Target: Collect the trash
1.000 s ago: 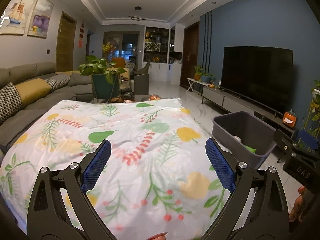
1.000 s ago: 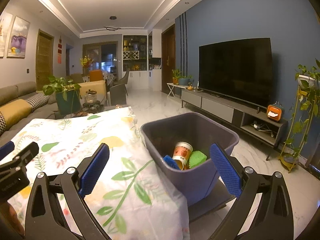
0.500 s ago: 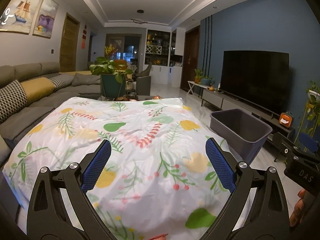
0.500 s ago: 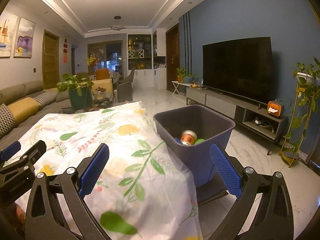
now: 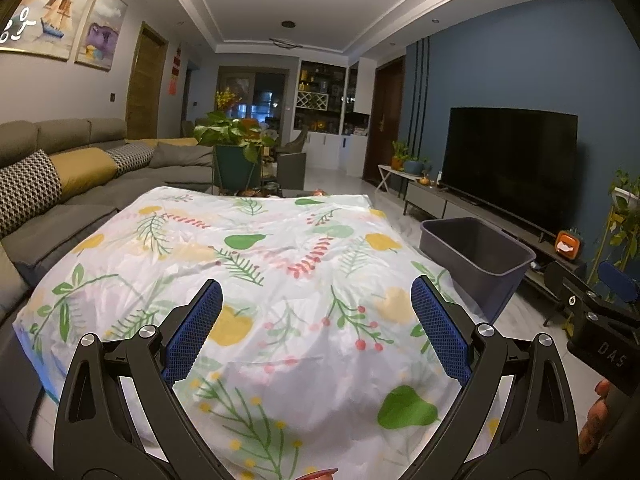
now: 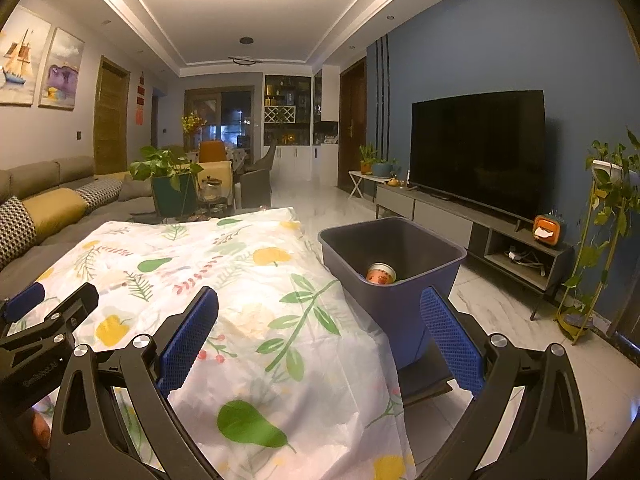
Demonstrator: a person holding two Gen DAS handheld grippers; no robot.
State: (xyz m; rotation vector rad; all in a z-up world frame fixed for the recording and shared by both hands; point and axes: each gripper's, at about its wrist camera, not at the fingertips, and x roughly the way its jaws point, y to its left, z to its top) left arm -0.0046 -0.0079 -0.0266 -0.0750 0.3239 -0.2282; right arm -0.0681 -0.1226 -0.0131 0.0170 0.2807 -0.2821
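A grey plastic bin [image 6: 400, 280] stands on the floor at the right edge of a table draped in a floral cloth [image 6: 240, 280]. Inside it a paper cup [image 6: 381, 273] with an orange label shows above the near wall. The same bin [image 5: 476, 256] appears at the right in the left wrist view, its contents hidden. My left gripper [image 5: 316, 320] hangs open over the near part of the cloth [image 5: 280, 272], holding nothing. My right gripper [image 6: 320, 324] is open too, near the table's front right corner, short of the bin.
A grey sofa [image 5: 60, 200] with cushions runs along the left. A potted plant [image 5: 236, 148] stands past the table's far end. A TV [image 6: 476, 152] on a low cabinet [image 6: 472, 224] lines the right wall, with a plant stand [image 6: 600, 240] beside it. Tiled floor [image 6: 500, 312] lies between bin and cabinet.
Both grippers have pulled back and lower from the table and bin; more cloth shows and the bin looks smaller. The green and blue trash in the bin has dropped behind its wall.
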